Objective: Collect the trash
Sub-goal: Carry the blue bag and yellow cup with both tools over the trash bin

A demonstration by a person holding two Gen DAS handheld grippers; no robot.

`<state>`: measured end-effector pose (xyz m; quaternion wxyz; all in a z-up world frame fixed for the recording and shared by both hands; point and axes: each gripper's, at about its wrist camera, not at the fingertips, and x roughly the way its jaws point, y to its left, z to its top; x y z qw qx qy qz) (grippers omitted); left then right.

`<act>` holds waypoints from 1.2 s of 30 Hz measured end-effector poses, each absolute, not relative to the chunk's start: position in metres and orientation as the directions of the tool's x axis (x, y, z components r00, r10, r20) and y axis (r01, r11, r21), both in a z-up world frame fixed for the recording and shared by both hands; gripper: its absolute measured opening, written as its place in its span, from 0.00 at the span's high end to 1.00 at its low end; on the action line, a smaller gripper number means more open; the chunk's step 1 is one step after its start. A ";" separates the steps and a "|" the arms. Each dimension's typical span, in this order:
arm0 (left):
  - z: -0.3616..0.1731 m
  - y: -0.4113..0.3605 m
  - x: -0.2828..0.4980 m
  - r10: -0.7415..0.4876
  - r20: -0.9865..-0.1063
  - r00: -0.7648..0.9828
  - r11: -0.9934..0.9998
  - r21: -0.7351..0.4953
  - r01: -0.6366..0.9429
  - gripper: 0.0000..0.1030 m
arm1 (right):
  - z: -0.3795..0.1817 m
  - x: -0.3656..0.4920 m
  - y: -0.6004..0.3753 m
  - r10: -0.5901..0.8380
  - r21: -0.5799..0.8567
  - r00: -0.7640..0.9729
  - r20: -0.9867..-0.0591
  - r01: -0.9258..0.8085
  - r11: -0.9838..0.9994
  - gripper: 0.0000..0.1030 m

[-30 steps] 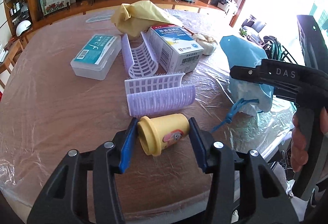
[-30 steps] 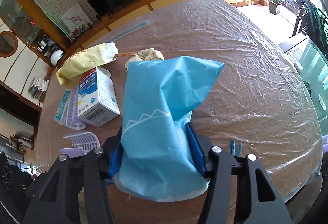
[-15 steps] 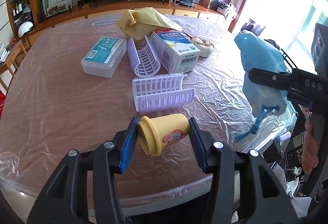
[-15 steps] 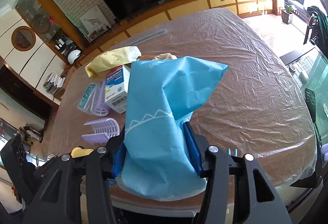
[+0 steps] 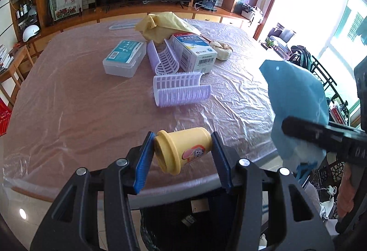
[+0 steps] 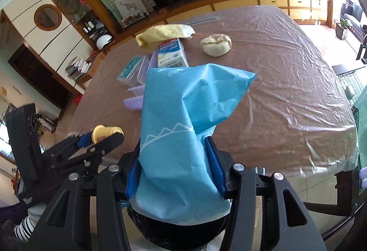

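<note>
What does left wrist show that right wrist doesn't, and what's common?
Left wrist only: the label of the yellow cup clamped in the left tongs, and both purple hair rollers in full. Right wrist only: the white-line pattern on the blue bag gripped by the right tongs, and a black-lined bin beneath. Both: white medicine box, clear plastic case, yellow bag.

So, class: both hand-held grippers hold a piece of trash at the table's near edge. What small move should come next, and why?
Probably lower both over the black-lined bin just beyond the table edge, then release. The left hand-held gripper grips the yellow cup, the right hand-held gripper the blue paper bag, and the bin sits beneath them.
</note>
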<state>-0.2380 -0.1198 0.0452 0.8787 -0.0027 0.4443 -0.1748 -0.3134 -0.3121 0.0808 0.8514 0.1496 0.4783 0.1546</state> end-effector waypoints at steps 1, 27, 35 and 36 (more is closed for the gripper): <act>0.045 -0.120 -0.240 -0.309 -0.780 0.544 0.939 -0.159 0.305 0.51 | 0.080 -0.318 -0.310 0.409 0.402 0.488 -0.771 -0.126 0.907 0.52; 0.016 -0.114 -0.312 -0.305 -0.833 0.462 0.920 -0.132 0.370 0.51 | 0.046 -0.394 -0.289 0.433 0.332 0.309 -0.847 -0.330 0.884 0.52; -0.008 -0.117 -0.317 -0.281 -0.854 0.438 0.923 -0.116 0.367 0.51 | 0.006 -0.394 -0.281 0.408 0.333 0.226 -0.885 -0.307 0.892 0.52; -0.010 -0.118 -0.317 -0.280 -0.857 0.434 0.923 -0.116 0.366 0.51 | 0.004 -0.394 -0.281 0.403 0.330 0.222 -0.888 -0.303 0.894 0.52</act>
